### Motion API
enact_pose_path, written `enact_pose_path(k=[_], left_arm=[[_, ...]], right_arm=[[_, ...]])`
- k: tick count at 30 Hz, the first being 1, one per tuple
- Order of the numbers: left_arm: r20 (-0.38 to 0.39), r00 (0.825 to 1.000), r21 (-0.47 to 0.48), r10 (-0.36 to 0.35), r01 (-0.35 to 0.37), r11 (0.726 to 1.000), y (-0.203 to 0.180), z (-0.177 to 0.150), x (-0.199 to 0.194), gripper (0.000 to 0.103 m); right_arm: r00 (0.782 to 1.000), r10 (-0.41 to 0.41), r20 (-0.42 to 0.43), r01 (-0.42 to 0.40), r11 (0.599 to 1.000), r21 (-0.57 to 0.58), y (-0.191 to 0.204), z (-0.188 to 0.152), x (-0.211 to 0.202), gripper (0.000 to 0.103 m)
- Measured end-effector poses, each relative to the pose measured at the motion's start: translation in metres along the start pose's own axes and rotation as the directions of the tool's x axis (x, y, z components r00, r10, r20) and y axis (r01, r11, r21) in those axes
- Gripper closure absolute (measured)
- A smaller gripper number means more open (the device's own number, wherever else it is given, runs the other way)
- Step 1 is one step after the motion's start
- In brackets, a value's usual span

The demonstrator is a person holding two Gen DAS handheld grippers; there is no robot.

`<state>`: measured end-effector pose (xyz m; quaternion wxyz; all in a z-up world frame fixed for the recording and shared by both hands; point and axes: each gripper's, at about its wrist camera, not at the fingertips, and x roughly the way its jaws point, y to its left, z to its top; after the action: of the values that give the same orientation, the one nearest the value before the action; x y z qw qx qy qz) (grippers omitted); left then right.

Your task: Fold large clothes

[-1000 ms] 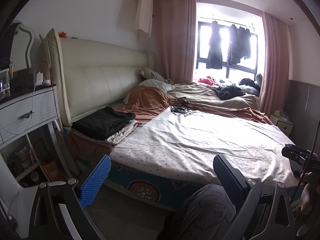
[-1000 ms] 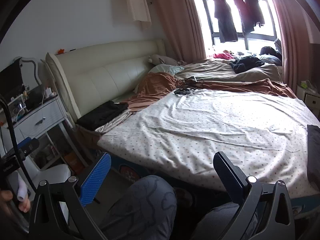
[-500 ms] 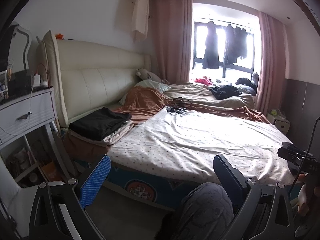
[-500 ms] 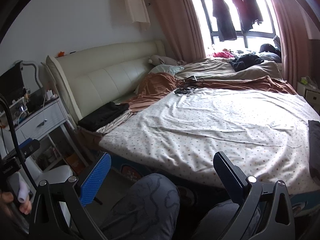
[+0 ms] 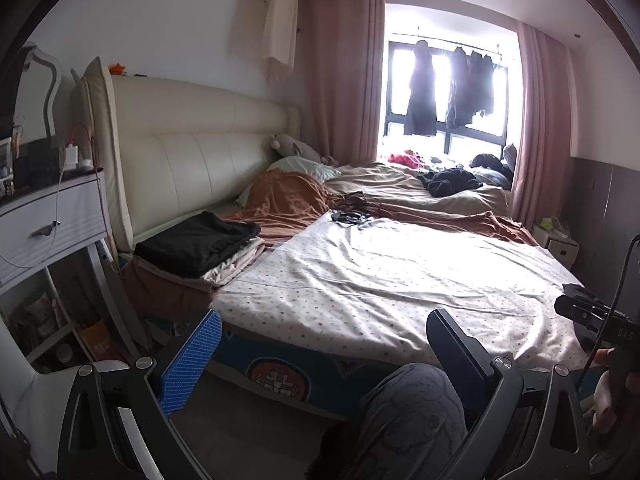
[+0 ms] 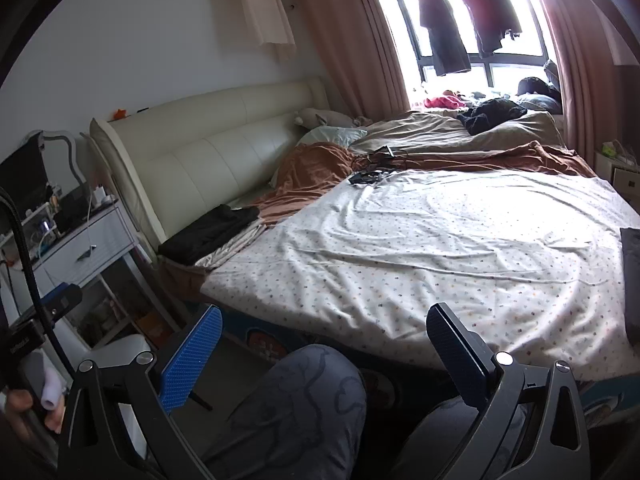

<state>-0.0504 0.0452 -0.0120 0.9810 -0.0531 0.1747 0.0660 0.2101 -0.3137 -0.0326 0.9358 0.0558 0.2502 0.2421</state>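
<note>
A stack of folded clothes, black on top of beige [image 5: 200, 246] [image 6: 212, 236], lies at the near left corner of the bed by the headboard. A dark grey garment [image 6: 631, 280] lies at the bed's right edge, only partly in view. The dotted white sheet [image 5: 400, 280] [image 6: 440, 248] covers the bed's middle. My left gripper [image 5: 324, 356] is open and holds nothing, held low in front of the bed above the person's knee [image 5: 412, 412]. My right gripper [image 6: 324, 354] is open too, also above a knee [image 6: 304, 396]. The right gripper's body [image 5: 596, 316] shows at the left wrist view's right edge.
A white bedside drawer unit [image 5: 44, 228] with cables and small items stands left of the cream headboard [image 5: 192, 164]. A brown blanket [image 5: 288, 204], a black garment [image 5: 452, 182] and cables [image 5: 348, 216] lie farther back. Dark clothes [image 5: 420, 104] hang in the window. A small nightstand [image 5: 560, 240] stands at the right.
Both wrist views have shifted slightly, so the bed sits a little lower and farther in frame. Both grippers stayed open and took hold of nothing.
</note>
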Motion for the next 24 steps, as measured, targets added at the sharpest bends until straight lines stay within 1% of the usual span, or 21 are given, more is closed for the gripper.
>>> enact_pose_path(k=[24], left_arm=[[0.014,1.000,-0.005,0.000,0.000,1.000,-0.0004,-0.0023,-0.0070,0.000]], right_arm=[[1.000,0.001,-0.003,-0.001,1.000,0.011,0.0045,-0.0041,-0.0030,0.001]])
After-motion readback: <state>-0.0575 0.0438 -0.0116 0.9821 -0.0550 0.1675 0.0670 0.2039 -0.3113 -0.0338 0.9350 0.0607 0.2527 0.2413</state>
